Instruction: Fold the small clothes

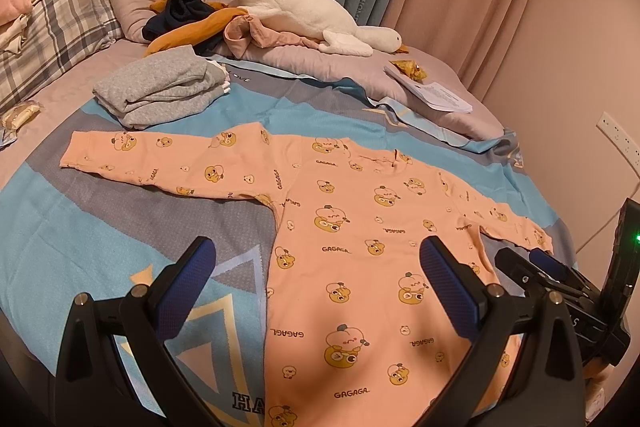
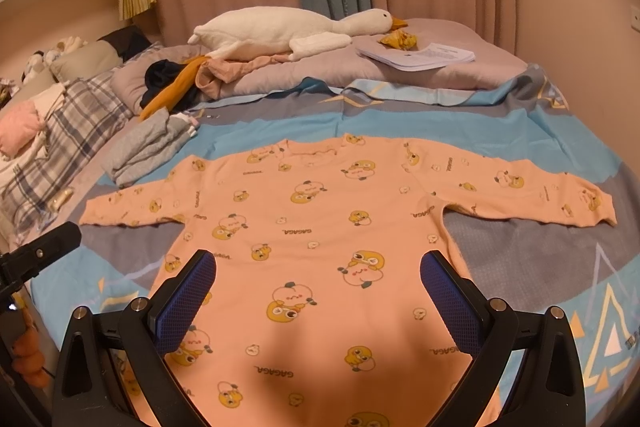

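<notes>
A small peach long-sleeved top point(image 1: 360, 247) printed with yellow cartoon ducks lies flat on the bed, both sleeves spread out to the sides. My left gripper point(image 1: 318, 255) hovers open over its left half, nothing between the blue pads. In the right wrist view the same top point(image 2: 320, 219) fills the middle, and my right gripper point(image 2: 318, 267) stands open above its lower body, holding nothing. The right gripper point(image 1: 540, 263) also shows at the right edge of the left wrist view, near the right sleeve cuff. Part of the left gripper point(image 2: 44, 247) appears at the far left.
A folded grey garment point(image 1: 160, 91) lies beyond the left sleeve. Behind it sit a heap of dark and mustard clothes point(image 1: 188, 19), a white plush goose point(image 1: 300, 11), papers point(image 1: 436, 93), a plaid pillow point(image 1: 52, 35). The blue-grey bedspread point(image 1: 100, 227) surrounds the top. Curtains back the bed.
</notes>
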Available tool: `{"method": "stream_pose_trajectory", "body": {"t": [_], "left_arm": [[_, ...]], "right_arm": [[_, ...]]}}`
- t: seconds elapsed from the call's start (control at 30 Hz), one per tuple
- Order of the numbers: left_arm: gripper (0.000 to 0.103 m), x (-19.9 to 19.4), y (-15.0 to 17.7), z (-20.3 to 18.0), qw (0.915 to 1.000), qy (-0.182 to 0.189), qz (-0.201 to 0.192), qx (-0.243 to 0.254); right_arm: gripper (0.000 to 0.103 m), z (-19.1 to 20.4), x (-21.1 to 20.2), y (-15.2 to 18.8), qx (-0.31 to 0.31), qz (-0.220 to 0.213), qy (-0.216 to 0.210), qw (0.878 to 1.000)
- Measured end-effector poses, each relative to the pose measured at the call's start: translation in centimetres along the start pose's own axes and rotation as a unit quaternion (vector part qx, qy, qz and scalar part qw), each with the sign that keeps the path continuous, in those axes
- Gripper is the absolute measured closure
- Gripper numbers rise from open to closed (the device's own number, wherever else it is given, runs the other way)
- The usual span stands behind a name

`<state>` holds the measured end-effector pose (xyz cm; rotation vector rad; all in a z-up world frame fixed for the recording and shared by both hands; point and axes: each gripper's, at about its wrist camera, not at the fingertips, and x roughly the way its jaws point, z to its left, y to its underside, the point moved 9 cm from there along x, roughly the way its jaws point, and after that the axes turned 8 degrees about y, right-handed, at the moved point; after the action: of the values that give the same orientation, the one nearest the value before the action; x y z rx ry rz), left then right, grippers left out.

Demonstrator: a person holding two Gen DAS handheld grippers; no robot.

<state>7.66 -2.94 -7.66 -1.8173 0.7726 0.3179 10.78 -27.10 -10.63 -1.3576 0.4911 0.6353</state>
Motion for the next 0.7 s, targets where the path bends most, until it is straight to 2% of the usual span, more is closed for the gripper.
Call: {"method": "stream_pose_trajectory", "body": {"t": [0.7], "left_arm": [[0.001,0.49,0.09,-0.55,0.9999,0.005,0.011,0.002]], "right_arm": [[0.001,-0.07,-0.14,-0.17,-0.002,0.002,-0.003,1.000]]}}
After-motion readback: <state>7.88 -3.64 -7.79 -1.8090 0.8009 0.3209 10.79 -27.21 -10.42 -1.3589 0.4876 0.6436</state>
